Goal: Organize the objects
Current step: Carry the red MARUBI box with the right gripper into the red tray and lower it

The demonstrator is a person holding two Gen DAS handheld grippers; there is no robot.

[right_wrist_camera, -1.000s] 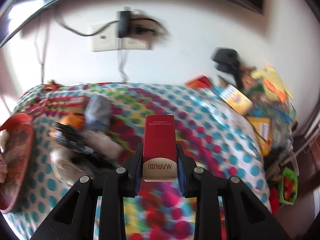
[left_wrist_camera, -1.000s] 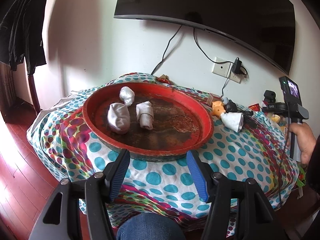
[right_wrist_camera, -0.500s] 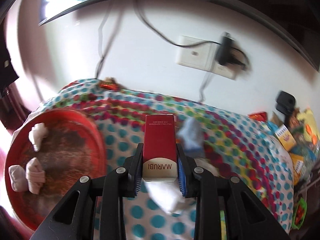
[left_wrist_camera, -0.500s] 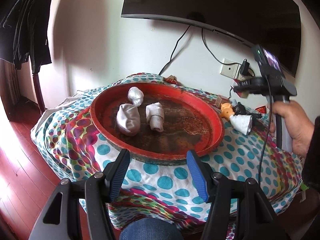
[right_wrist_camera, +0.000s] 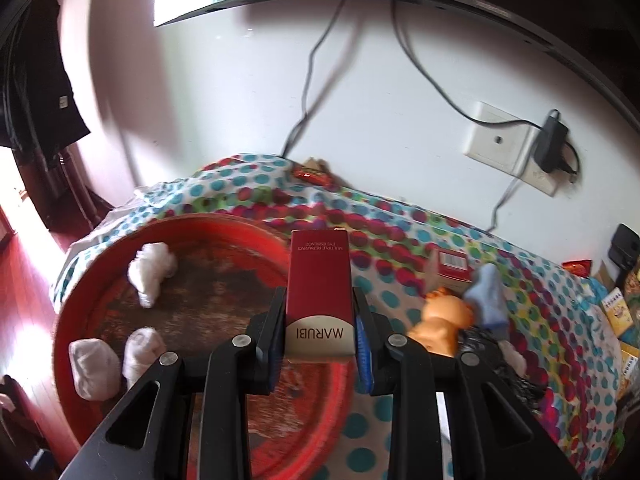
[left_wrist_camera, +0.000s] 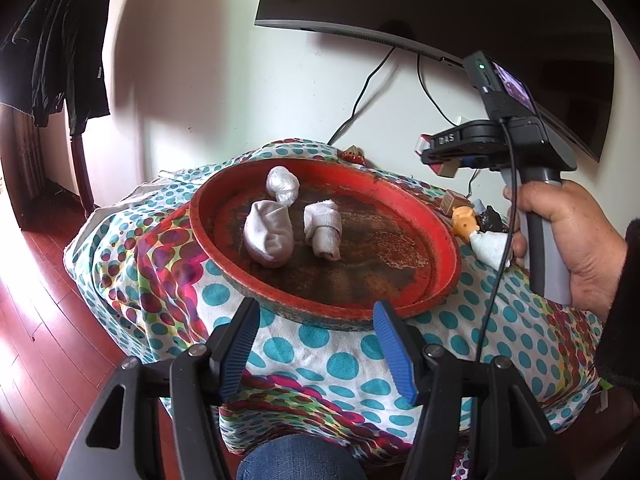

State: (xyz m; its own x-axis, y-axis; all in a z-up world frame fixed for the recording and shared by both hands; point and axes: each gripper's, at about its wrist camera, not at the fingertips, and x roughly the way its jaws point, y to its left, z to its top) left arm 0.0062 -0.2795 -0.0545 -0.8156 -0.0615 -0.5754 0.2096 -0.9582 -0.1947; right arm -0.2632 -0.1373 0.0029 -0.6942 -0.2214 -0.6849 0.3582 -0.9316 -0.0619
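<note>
A round red tray (left_wrist_camera: 444,236) sits on the polka-dot cloth and holds three rolled white socks (left_wrist_camera: 268,236). My left gripper (left_wrist_camera: 316,344) is open and empty, low in front of the tray's near rim. My right gripper (right_wrist_camera: 320,332) is shut on a red MARUBI box (right_wrist_camera: 319,280) and holds it in the air over the tray's right rim (right_wrist_camera: 76,300). In the left wrist view the right gripper (left_wrist_camera: 436,156) hangs above the tray's far right edge with the box end showing. Socks (right_wrist_camera: 150,270) also show in the right wrist view.
An orange toy (right_wrist_camera: 442,320), a blue-grey sock (right_wrist_camera: 490,296), a small red box (right_wrist_camera: 450,266) and dark items lie right of the tray. More packets crowd the far right (right_wrist_camera: 618,308). A wall socket with a plug (right_wrist_camera: 516,144) and a TV are behind. A knee (left_wrist_camera: 296,460) is below.
My right gripper has swung left with the box, from over the cloth's right side to above the tray's right rim. My left gripper has stayed open in front of the tray.
</note>
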